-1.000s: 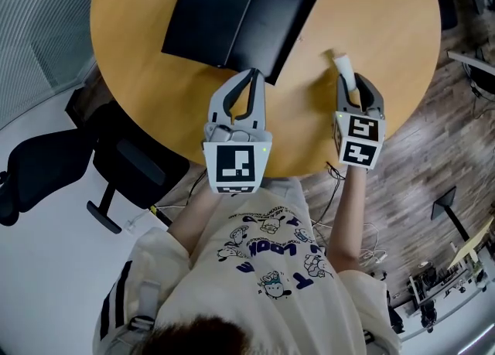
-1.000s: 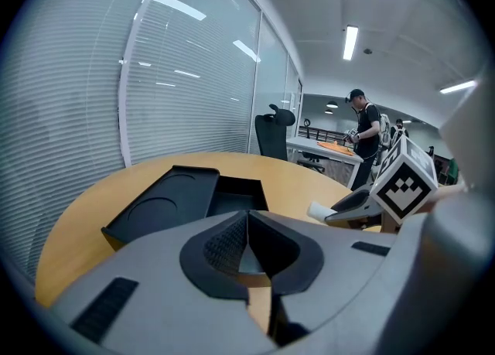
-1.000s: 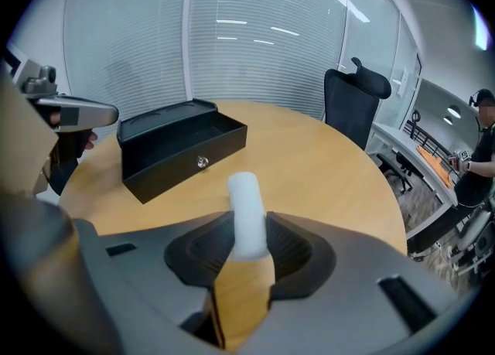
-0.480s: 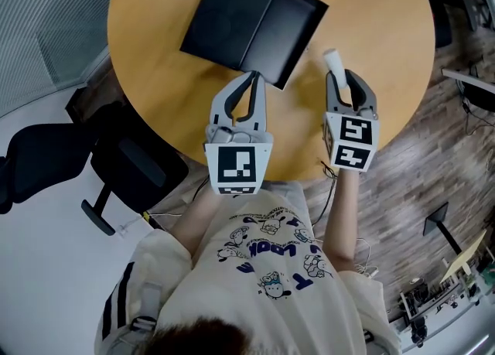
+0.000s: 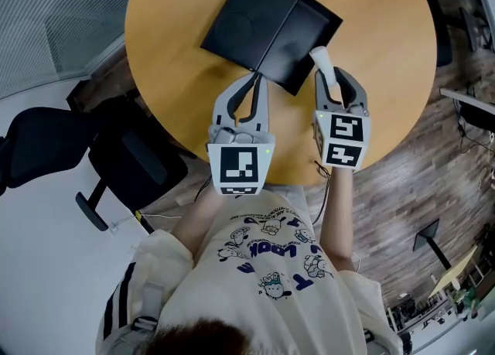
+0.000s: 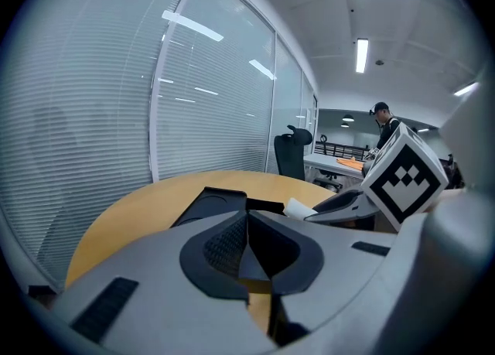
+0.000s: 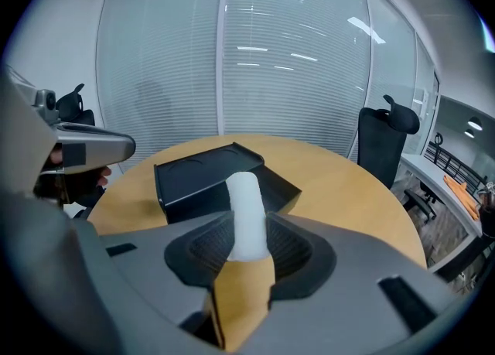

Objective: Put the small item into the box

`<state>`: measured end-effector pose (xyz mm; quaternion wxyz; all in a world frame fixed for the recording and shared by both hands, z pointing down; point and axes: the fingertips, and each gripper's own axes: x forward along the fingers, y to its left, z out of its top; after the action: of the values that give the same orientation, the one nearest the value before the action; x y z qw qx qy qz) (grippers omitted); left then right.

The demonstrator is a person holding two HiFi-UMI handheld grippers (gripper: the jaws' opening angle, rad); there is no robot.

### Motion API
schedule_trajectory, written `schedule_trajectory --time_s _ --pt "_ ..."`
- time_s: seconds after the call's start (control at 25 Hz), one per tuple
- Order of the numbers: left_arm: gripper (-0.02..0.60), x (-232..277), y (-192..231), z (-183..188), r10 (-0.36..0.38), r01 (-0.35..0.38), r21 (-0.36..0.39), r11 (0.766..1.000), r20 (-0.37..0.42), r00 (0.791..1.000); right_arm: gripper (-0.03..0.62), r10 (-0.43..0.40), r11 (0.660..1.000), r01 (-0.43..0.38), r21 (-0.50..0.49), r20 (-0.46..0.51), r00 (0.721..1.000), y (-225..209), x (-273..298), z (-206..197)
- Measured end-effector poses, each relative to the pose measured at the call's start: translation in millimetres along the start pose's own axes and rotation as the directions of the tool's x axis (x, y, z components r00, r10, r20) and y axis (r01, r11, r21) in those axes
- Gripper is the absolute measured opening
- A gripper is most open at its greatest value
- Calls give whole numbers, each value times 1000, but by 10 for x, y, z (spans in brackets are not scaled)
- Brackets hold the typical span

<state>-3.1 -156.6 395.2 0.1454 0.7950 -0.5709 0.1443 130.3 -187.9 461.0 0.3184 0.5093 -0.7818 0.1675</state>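
Observation:
An open black box [image 5: 272,25] lies on the round wooden table [image 5: 186,90], its lid [image 5: 249,17] folded out to the left of its tray [image 5: 308,36]. My right gripper [image 5: 334,87] is shut on a small white cylinder [image 5: 322,63] that sticks out past the jaws, its tip at the tray's near right edge. In the right gripper view the cylinder [image 7: 247,214] points at the box [image 7: 209,175]. My left gripper [image 5: 250,89] is shut with nothing in it, its tips close to the box's near corner; the pads meet in the left gripper view [image 6: 246,247].
Black office chairs stand on the floor at the left [image 5: 85,160] and beyond the table [image 7: 387,148]. A person [image 6: 384,125] stands far off in the office. The table's near edge runs just under both grippers.
Both grippers have moved up and toward the box; the right one has carried the white cylinder leftward to the tray's edge. The box sits further right in the head view.

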Motion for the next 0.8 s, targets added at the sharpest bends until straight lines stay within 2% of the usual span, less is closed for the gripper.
schedule_trajectory --time_s 0.4,0.8 --pt "17 -84 236 -3 63 -62 -35 997 3 998 143 65 997 -66 -42 -13 998 285 194 102" --pt "17 -76 373 -83 85 -86 -48 995 -10 996 143 104 992 -108 -58 -63 993 447 392 24"
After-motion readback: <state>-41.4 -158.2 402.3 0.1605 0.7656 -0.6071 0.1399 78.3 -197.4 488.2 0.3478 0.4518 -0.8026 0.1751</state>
